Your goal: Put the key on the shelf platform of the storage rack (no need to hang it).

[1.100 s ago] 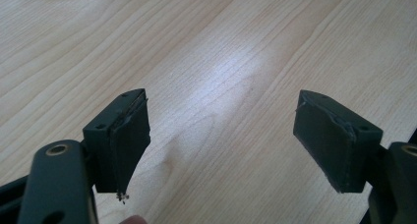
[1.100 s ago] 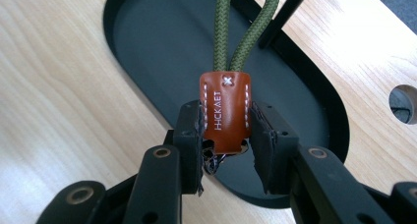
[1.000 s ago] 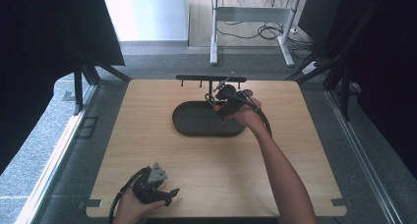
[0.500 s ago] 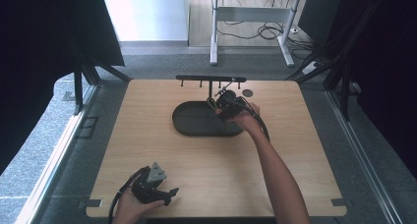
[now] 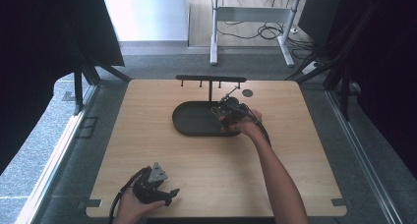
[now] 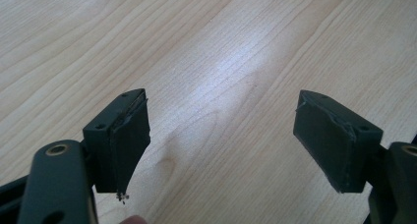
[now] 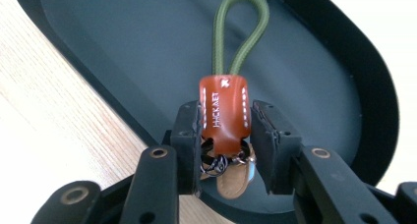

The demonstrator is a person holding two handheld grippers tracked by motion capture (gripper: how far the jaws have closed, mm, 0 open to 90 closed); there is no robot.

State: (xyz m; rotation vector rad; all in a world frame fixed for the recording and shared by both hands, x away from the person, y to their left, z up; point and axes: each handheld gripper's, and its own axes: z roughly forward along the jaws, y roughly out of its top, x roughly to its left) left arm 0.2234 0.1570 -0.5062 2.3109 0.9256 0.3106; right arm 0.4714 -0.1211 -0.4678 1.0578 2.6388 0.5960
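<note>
A brown leather key fob (image 7: 222, 106) with a green cord loop (image 7: 220, 37) and a metal ring and coin-like piece below sits between the pads of my right gripper (image 7: 225, 135). The pads still touch its sides, though the jaws have just been opening a little. It hangs low over the right end of the black oval tray (image 7: 123, 47). In the high view my right gripper (image 5: 227, 108) is at the tray's (image 5: 192, 123) right end. My left gripper (image 5: 169, 192) rests at the table's near left, open (image 6: 221, 140) over bare wood with nothing between its pads.
A black hook rack (image 5: 210, 79) on a post stands just behind the tray. A small dark round disc (image 5: 247, 93) lies on the table right of the rack. The wooden table (image 5: 305, 160) ends in metal frame rails at both sides.
My right gripper has come down and slightly toward the near side, onto the tray's right end, with the fob in it. The left gripper has stayed where it was.
</note>
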